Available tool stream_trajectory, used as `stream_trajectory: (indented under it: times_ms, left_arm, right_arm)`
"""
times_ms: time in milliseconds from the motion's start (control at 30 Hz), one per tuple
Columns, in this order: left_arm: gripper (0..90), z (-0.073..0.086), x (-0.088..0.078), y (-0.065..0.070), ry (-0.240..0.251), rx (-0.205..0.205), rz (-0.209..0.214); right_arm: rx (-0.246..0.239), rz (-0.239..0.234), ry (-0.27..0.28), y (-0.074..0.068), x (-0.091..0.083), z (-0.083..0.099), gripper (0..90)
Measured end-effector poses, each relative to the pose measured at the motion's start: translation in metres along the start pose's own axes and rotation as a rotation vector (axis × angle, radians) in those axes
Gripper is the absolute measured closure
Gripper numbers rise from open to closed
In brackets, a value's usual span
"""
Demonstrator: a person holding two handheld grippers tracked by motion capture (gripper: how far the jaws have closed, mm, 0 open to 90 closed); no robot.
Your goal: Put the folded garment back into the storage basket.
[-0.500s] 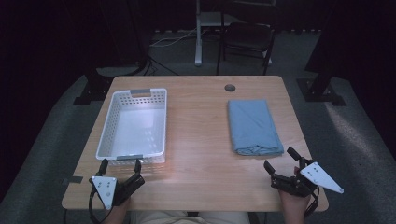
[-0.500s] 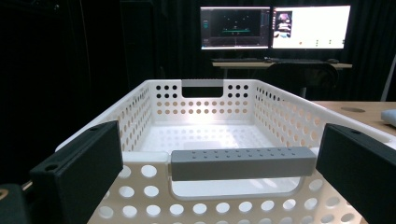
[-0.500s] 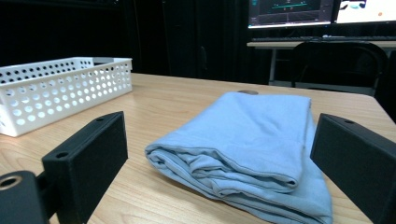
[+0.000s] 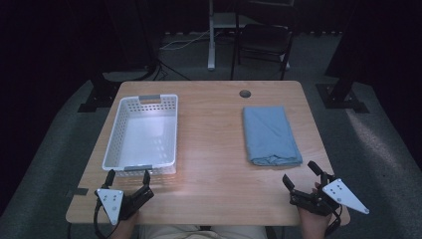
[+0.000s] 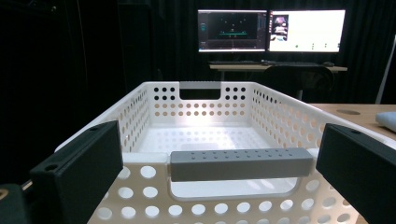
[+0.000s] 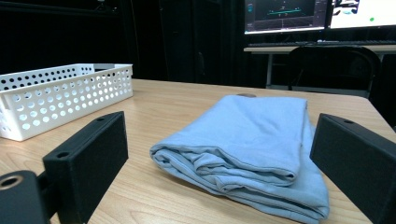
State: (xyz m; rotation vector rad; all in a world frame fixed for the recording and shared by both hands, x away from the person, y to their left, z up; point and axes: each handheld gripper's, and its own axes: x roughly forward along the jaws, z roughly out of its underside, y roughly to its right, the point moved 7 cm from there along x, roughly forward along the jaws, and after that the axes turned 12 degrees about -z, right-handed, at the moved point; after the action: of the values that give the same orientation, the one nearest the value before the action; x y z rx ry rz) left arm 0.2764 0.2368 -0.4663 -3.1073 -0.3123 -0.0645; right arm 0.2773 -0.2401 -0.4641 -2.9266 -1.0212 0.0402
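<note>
Overhead, a wooden tabletop (image 4: 209,149) carries two things: a white perforated basket (image 4: 142,134) toward 9 o'clock and a folded light-blue cloth (image 4: 270,135) toward 3 o'clock, the two well apart with bare wood between them. The basket is empty, has grey grips on its short ends, and lies with its long sides running from the near edge toward the far edge. A small round grommet hole (image 4: 244,93) sits in the tabletop at about 1 o'clock, just beyond the cloth.

The left gripper (image 4: 127,179) is at roughly 7 o'clock, just short of the basket's near end, its fingers (image 4: 146,177) spread apart and holding nothing. In the left gripper view the basket's near grey handle (image 5: 241,164) lies between the two black fingers (image 5: 81,161), close in front but untouched.

The right gripper (image 4: 301,175) is at about 5 o'clock, near the cloth's near end, its fingers also wide apart and empty. In the right gripper view the cloth's folded edge (image 6: 243,163) faces the camera between the fingers (image 6: 91,149), with the basket (image 6: 60,93) off at 10 o'clock.

Beyond the tabletop stand a dark folding chair (image 4: 263,40) and, in the gripper views, two lit monitors (image 5: 271,30) on a desk.
</note>
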Motion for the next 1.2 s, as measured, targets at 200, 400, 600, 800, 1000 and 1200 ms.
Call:
stream_trajectory:
  times_ms: [200,400,600,800,1000,1200]
  left_arm:
    - [1.8,0.000,0.000,0.000,0.000,0.001,0.000]
    - [1.8,0.000,0.000,0.000,0.004,-0.001,0.001]
    - [1.8,0.000,0.000,0.000,-0.001,0.001,0.015]
    - [1.8,0.000,-0.001,0.000,0.003,0.000,0.023]
    - [1.8,0.000,-0.002,0.001,0.008,-0.004,0.057]
    - [1.8,0.000,-0.002,0.002,0.003,-0.001,0.061]
  right_arm:
    - [-0.033,0.010,-0.030,-0.002,0.005,0.002,3.5]
    - [-0.024,-0.021,-0.075,-0.004,0.011,0.005,3.6]
    - [-0.007,-0.017,-0.063,-0.004,0.010,0.004,4.4]
    - [0.020,-0.018,-0.047,-0.001,0.007,0.002,4.2]
    - [0.040,-0.020,-0.061,-0.005,0.006,-0.004,4.4]
    - [0.047,-0.014,-0.063,-0.001,0.007,-0.012,4.4]
